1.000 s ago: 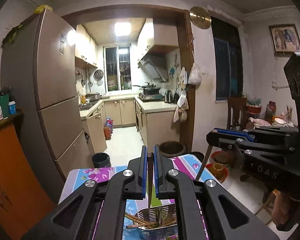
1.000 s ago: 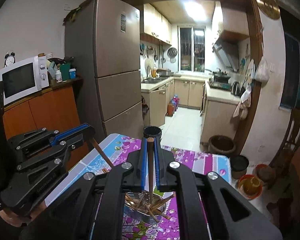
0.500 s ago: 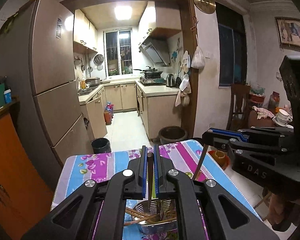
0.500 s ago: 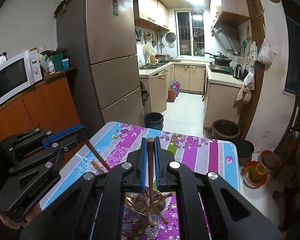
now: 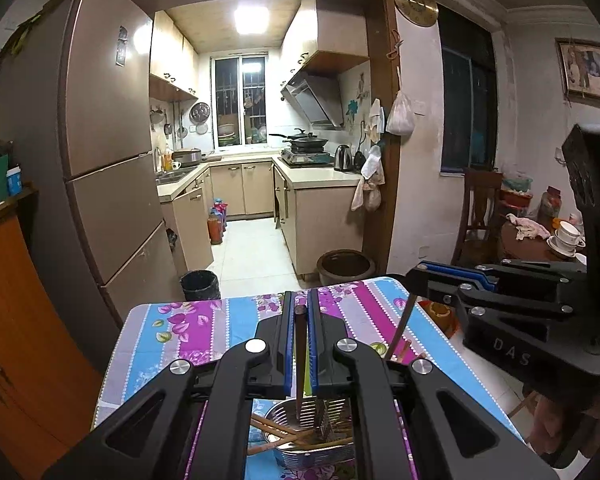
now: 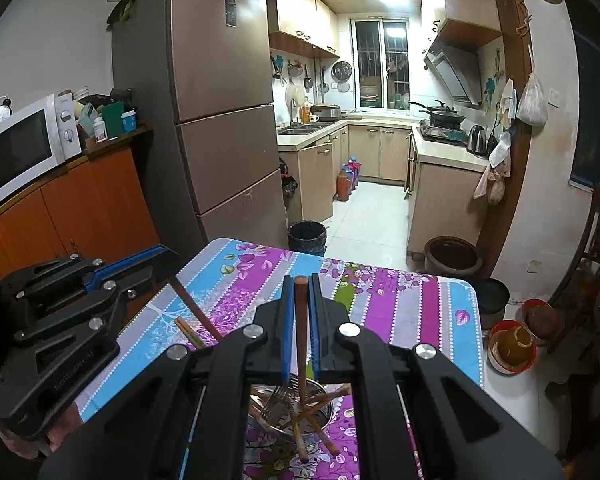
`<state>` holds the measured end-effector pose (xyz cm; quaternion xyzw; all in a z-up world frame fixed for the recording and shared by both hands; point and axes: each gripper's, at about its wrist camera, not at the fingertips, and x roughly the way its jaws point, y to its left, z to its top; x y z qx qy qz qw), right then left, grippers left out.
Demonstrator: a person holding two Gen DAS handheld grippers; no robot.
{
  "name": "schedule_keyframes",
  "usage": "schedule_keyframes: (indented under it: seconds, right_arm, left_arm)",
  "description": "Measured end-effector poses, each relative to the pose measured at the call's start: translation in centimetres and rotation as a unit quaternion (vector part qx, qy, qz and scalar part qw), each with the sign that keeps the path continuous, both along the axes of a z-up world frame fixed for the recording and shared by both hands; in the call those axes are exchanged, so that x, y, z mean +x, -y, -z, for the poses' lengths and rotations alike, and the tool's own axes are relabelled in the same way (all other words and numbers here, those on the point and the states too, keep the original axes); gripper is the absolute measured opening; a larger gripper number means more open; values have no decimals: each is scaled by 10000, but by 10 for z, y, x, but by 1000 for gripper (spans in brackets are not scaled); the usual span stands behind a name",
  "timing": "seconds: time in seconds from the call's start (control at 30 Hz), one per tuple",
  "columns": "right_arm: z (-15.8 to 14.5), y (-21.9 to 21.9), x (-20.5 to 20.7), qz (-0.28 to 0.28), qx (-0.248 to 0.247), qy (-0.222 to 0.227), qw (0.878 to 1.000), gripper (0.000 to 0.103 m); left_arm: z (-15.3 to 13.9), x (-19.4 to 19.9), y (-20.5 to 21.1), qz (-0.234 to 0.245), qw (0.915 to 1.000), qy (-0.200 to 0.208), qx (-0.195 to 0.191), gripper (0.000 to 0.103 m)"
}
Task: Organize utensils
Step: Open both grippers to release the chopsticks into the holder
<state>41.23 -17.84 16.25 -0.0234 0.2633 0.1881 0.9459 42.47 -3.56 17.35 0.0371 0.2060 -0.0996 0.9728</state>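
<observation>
Below, a metal basket point(image 6: 288, 408) holds chopsticks and a fork point(image 6: 278, 398), while each gripper's jaws pinch one chopstick.

A metal basket point(image 6: 288, 408) stands on the counter point(image 6: 400, 304), forks point(image 6: 278, 396) and chopsticks point(image 6: 324, 398) in it. Behind the counter's far edge sits a bin point(image 6: 307, 237), a refrigerator point(image 6: 220, 112) left of it, probably a crock point(image 6: 454, 256) right.

Steel basket point(image 5: 312, 454) half hidden behind left claw point(image 5: 300, 310); utensils inside tangled, count unclear; table point(image 6: 404, 312) near edge cut off.
</observation>
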Motion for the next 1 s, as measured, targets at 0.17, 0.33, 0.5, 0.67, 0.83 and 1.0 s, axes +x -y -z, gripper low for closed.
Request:
schedule_keyframes:
  seconds: [0.17, 0.33, 0.5, 0.67, 0.83, 1.0]
  right_arm:
    - [7, 11, 5, 129, 32, -53, 9999, 34]
    - [8, 22, 5, 236, 120, 11, 9996, 46]
    - [7, 28, 4, 321, 145, 77, 9993, 49]
    - [7, 29, -4, 387, 76, 224, 9990, 56]
    - [11, 28, -37, 460, 10, 702, 9965, 76]
    - [29, 30, -91, 587, 15, 1270, 9902, 92]
  left_arm:
    - [10, 3, -7, -142, 9998, -101, -46, 24]
    - [19, 7, -16, -307, 9994, -99, -122, 41]
    - [22, 9, -19, -362, 9992, -97, -114, 45]
    - [23, 2, -16, -455, 9990, 12, -47, 57]
    - [33, -22, -23, -543, 9981, 267, -92, 74]
    - [50, -70, -31, -684, 9950, 729, -64, 92]
